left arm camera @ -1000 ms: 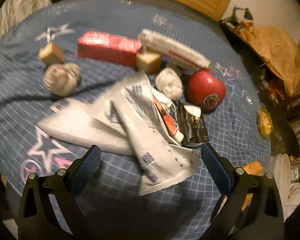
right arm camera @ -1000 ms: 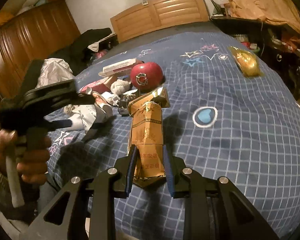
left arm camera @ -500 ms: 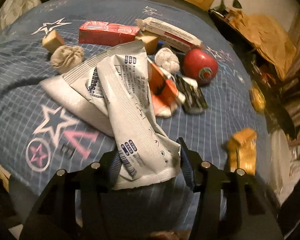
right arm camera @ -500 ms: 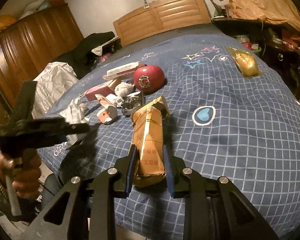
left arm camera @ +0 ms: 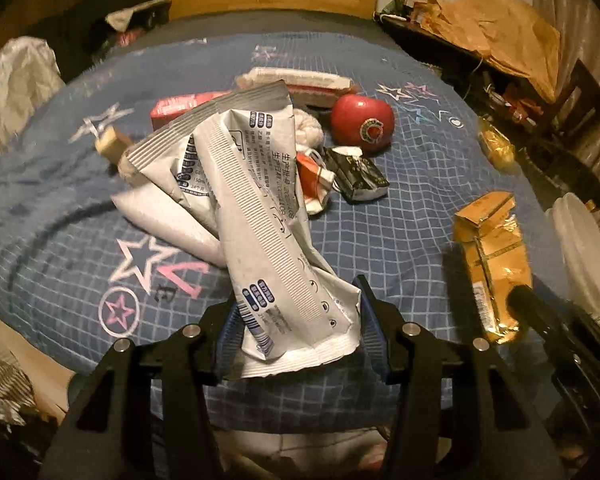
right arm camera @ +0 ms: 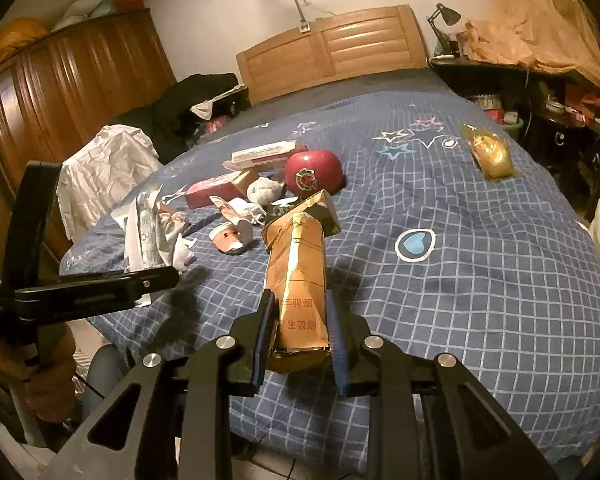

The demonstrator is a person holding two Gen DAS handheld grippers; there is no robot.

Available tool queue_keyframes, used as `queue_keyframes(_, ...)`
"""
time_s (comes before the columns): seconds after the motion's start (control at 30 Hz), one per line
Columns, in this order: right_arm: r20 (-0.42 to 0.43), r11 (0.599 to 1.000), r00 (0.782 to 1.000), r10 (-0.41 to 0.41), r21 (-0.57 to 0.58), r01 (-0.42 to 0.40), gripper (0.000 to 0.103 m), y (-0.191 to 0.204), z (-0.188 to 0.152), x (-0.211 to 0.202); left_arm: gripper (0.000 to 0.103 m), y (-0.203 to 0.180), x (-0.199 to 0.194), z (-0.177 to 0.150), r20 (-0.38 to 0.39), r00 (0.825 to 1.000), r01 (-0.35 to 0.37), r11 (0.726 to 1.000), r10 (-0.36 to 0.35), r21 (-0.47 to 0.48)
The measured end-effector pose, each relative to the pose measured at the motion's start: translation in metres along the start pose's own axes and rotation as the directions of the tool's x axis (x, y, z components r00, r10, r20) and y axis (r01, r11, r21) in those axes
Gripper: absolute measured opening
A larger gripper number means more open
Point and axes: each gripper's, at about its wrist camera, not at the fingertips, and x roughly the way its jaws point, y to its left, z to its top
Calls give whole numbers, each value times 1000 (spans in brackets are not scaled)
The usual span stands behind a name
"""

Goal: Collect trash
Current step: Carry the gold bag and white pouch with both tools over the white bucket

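Note:
My left gripper point(left arm camera: 300, 340) is shut on the lower end of a crumpled white and silver wrapper point(left arm camera: 256, 184), which hangs lifted above the blue checked bedspread point(left arm camera: 400, 240). My right gripper point(right arm camera: 300, 336) is shut on a gold carton point(right arm camera: 300, 272), also held off the bed. The right wrist view shows the left gripper point(right arm camera: 160, 280) at the left, in a hand, with the wrapper point(right arm camera: 144, 236) in it. On the bed beyond lie a red apple point(left arm camera: 362, 124), a black packet point(left arm camera: 356, 176), a crushed red and white cup point(left arm camera: 314, 176) and a tissue ball point(left arm camera: 308, 128).
A red box point(left arm camera: 180, 108), a long white box point(left arm camera: 296, 80) and a small wooden block point(left arm camera: 112, 146) lie farther back. A yellow packet point(right arm camera: 490, 152) sits alone at the bed's right. A white bin point(left arm camera: 580, 256) stands right of the bed, a cluttered desk point(right arm camera: 520, 80) behind it.
My left gripper went from wide open to shut on the wrapper and drew it up and back off the bed. My right gripper rose a little with the gold carton.

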Motion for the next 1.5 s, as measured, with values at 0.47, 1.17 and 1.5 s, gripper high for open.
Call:
queue_keyframes(0.47, 89, 998, 994, -60, 13, 59, 27, -18, 9, -41, 50, -44, -26, 17, 149, 986, -91, 990, 75, 110)
queue_keyframes(1.17, 286, 862, 821, -494, 285, 419, 28, -193, 12, -225, 50, -279, -20, 48, 274, 937, 52, 865, -215, 499)
queue_keyframes(1.5, 259, 747, 717, -648, 402, 530, 28, -292, 5, -298, 50, -388, 0, 46, 168, 906, 184, 718, -389, 671)
